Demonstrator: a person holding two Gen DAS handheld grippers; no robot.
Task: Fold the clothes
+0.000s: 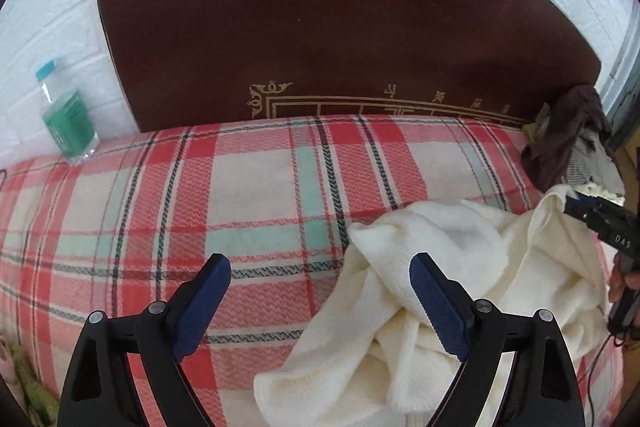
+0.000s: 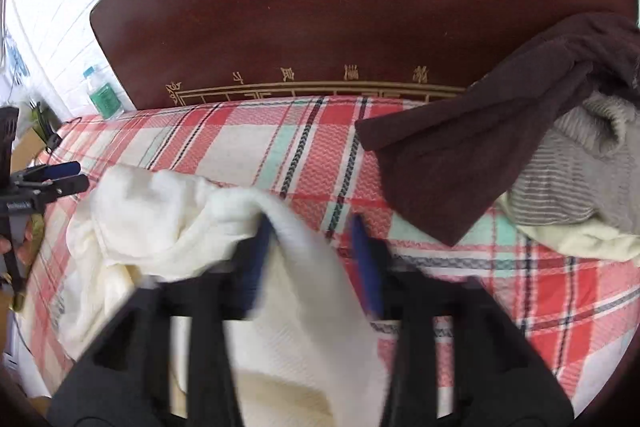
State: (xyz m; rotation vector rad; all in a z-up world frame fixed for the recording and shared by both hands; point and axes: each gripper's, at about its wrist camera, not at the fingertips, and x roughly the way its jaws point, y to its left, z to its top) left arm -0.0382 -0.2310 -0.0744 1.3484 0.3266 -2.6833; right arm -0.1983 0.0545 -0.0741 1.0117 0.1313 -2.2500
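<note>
A cream knit garment (image 1: 440, 267) lies crumpled on the plaid bedspread (image 1: 248, 195); it also shows in the right wrist view (image 2: 168, 223). My left gripper (image 1: 320, 283) is open and empty, its right finger (image 1: 436, 303) over the garment's left part. My right gripper (image 2: 312, 247) is blurred; its jaws stand apart with a fold of the cream garment lying between them. In the left wrist view the right gripper (image 1: 576, 205) touches the garment's raised right corner.
A dark wooden headboard (image 1: 340, 27) stands behind the bed. A water bottle with a green label (image 1: 66, 115) stands at the back left. A pile of dark brown (image 2: 480, 131), grey striped (image 2: 568, 179) and pale yellow clothes lies at the back right.
</note>
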